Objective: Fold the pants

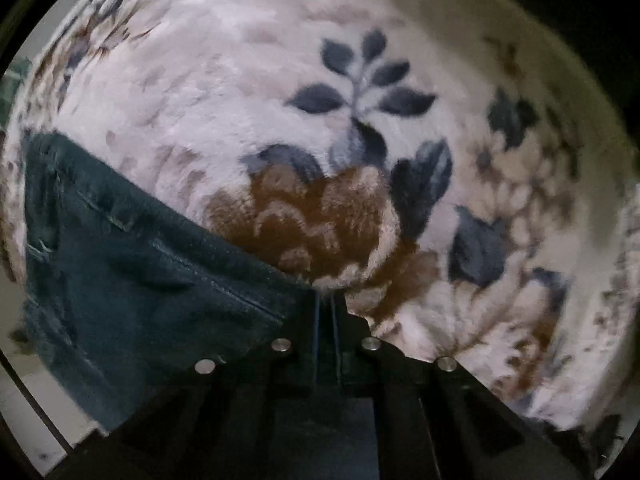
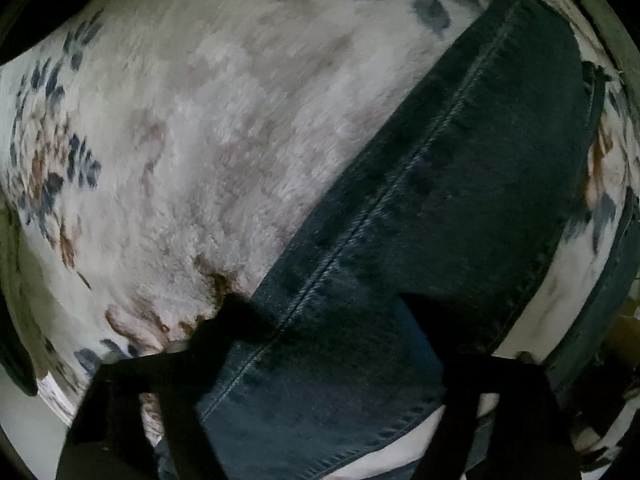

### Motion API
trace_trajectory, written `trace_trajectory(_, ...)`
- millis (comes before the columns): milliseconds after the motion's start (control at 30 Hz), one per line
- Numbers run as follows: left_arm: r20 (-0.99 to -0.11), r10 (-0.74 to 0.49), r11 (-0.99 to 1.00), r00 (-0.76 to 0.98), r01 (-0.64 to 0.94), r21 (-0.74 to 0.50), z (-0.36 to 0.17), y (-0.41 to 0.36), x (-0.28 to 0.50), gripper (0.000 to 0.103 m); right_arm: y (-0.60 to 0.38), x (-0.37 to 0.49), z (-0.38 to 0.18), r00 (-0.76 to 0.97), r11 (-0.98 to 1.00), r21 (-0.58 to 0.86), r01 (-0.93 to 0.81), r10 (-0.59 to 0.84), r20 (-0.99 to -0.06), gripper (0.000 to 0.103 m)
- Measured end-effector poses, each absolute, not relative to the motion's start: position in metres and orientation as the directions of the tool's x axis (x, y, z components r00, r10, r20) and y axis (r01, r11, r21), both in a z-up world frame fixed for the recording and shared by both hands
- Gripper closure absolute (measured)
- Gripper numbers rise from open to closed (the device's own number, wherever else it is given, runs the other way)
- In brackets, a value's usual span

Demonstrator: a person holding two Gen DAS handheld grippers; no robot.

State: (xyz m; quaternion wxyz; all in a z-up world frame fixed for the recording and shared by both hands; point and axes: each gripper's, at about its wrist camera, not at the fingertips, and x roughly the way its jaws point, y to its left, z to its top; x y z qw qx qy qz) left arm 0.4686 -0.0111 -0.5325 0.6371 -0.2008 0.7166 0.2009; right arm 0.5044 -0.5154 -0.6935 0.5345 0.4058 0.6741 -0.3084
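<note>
Underneath pants (image 2: 460,184), floral blanket (image 1: 240,80).

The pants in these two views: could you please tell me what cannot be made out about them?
- Left wrist view: the pants run out at the left edge; the left claw hides their near corner.
- Right wrist view: the open right claw straddles the pants; the waistband and hems are out of frame.
- Overall fold state: unclear.

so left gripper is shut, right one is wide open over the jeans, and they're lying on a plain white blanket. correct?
Not plain: the blanket is pale with blue leaves and brown flowers, clearest in the left wrist view. The rest holds: the left gripper is shut, and the right gripper is wide open over the jeans.
</note>
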Motion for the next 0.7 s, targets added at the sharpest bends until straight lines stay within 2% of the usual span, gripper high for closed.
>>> trace_trajectory(67, -0.997, -0.034, 0.835, -0.072, -0.549, 0.011, -0.523, -0.007, 0.463, 0.102, -0.517, 0.503, -0.691, -0.078, 0.475, 0.04, 0.879, 0.226, -0.971, 0.064)
trace_trajectory(100, -0.998, -0.016, 0.841, -0.054, -0.54, 0.016, -0.514, -0.007, 0.46, 0.103, -0.517, 0.503, -0.688, -0.058, 0.474, 0.063, 0.878, 0.236, -0.97, 0.072)
trace_trajectory(133, -0.999, -0.007, 0.845, -0.037, -0.534, 0.014, -0.507, -0.005, 0.456, 0.103, -0.516, 0.503, -0.685, -0.039, 0.473, 0.085, 0.877, 0.247, -0.968, 0.085)
trace_trajectory(167, -1.0, 0.002, 0.846, -0.021, -0.533, 0.013, -0.501, -0.004, 0.449, 0.103, -0.515, 0.502, -0.68, -0.033, 0.48, 0.09, 0.873, 0.243, -0.97, 0.09)
trace_trajectory(500, -0.988, 0.0, 0.829, 0.151, -0.553, -0.085, -0.405, 0.006, 0.382, 0.103, -0.491, 0.465, -0.609, 0.059, 0.632, 0.183, 0.754, 0.212, -0.975, 0.094)
trace_trajectory(567, -0.984, -0.057, 0.824, 0.171, -0.549, -0.144, -0.416, 0.018, 0.357, 0.103, -0.479, 0.446, -0.597, 0.067, 0.635, 0.198, 0.747, 0.224, -0.972, 0.094)
trace_trajectory(700, -0.953, -0.27, 0.734, 0.141, -0.61, -0.298, -0.47, 0.008, 0.374, 0.099, -0.48, 0.43, -0.605, 0.056, 0.633, 0.204, 0.747, 0.246, -0.968, 0.094)
